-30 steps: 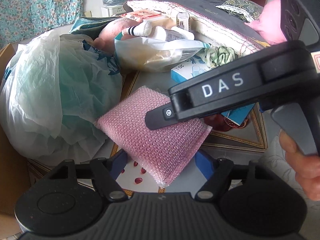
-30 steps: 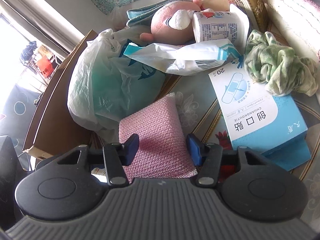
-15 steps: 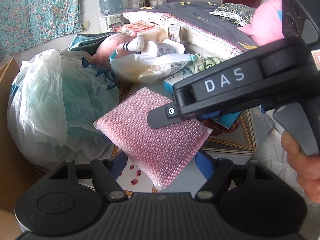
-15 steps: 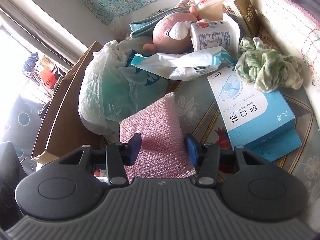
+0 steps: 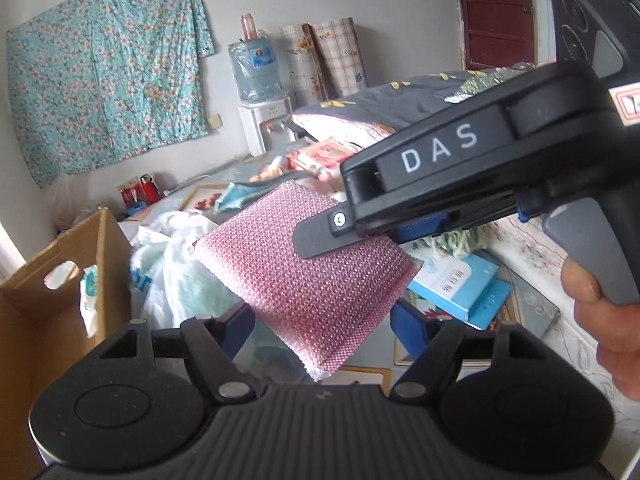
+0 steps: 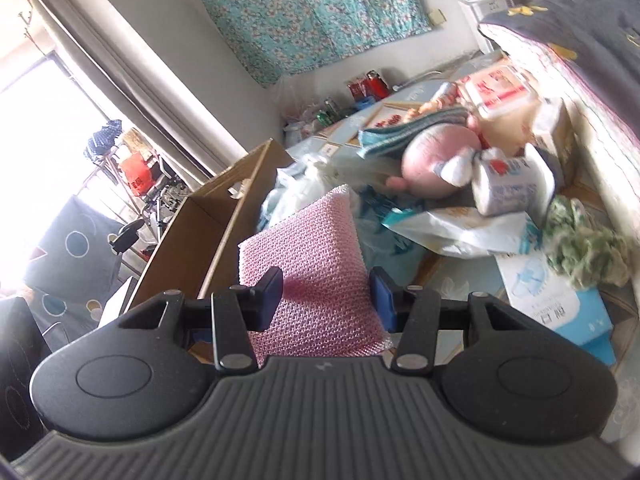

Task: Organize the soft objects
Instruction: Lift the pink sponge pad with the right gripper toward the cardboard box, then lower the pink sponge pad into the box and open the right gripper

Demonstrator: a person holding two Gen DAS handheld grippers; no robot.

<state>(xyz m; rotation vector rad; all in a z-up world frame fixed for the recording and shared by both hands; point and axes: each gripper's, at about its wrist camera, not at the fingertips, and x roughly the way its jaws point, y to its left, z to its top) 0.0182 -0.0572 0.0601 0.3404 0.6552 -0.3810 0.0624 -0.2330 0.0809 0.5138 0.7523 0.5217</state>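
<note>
My right gripper is shut on a pink mesh sponge and holds it up in the air above the table. The same sponge fills the middle of the left wrist view, with the right gripper's black body clamped on its far right edge. My left gripper is open, its blue pads on either side below the sponge, not touching it. A brown cardboard box stands open to the left of the sponge; it also shows in the left wrist view.
On the table lie a white-and-teal plastic bag, a pink plush toy, a green crumpled cloth, a blue-white plaster box, a white packet and a folded teal towel. A dark quilt is at the right.
The right gripper has lifted the pink sponge off the table and carried it up and leftward toward the cardboard box. Both cameras tilted up, so the room's wall now shows.
</note>
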